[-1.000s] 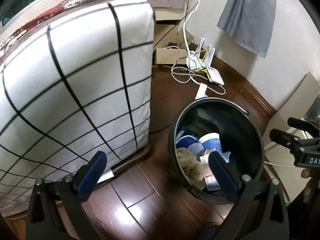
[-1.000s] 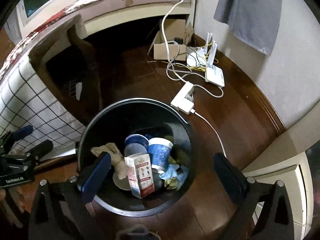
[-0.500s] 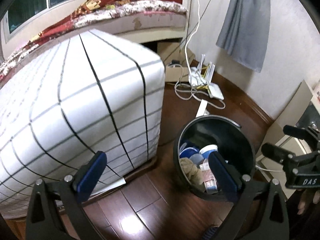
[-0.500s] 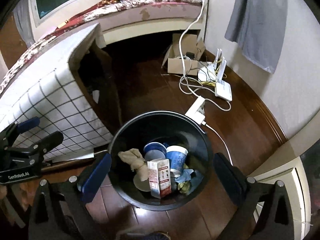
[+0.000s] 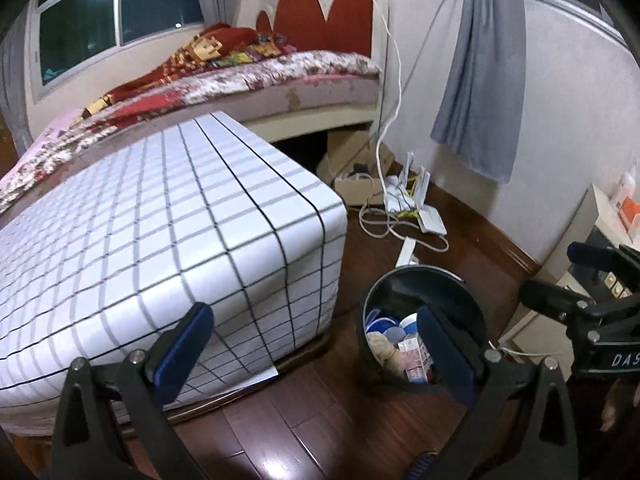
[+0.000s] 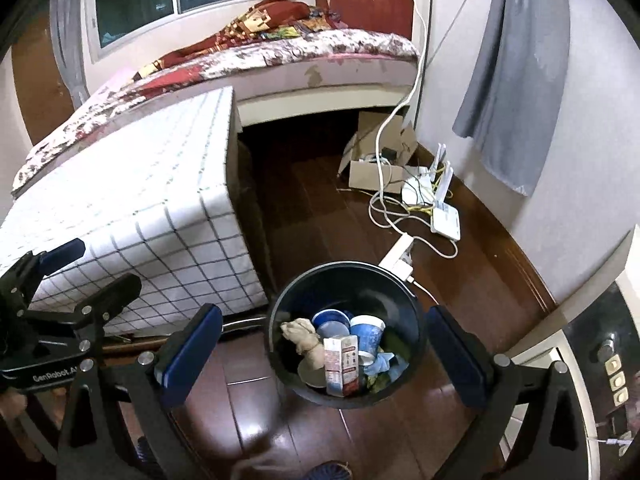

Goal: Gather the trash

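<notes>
— Looking down, we have the bin [image 6: 345, 330] on the wooden floor [image 6: 320, 216] just beside the checked mattress [image 6: 132, 208], with the trash inside: a milk carton [image 6: 340, 365], a blue paper cup [image 6: 366, 335], a crumpled beige rag [image 6: 302, 336] and some blue lids [image 6: 330, 317].

— And our tools?

— Both spread wide and carrying nothing. The right tool [image 6: 324, 356] hangs above the bin; the left tool [image 5: 312, 348] sits over the floor between mattress and bin.

— How would we judge the load?

— Light, we think. Carton and cup look thin-walled and would crush under a hard pinch; the rag is soft and would drape. The bin itself looks like stiff, smooth plastic, possibly slippery.

— Where do we take hold?

— On the bin's rim, one finger inside the wall and one outside, if we lift it. For the carton, across its narrow sides near the top.
</notes>
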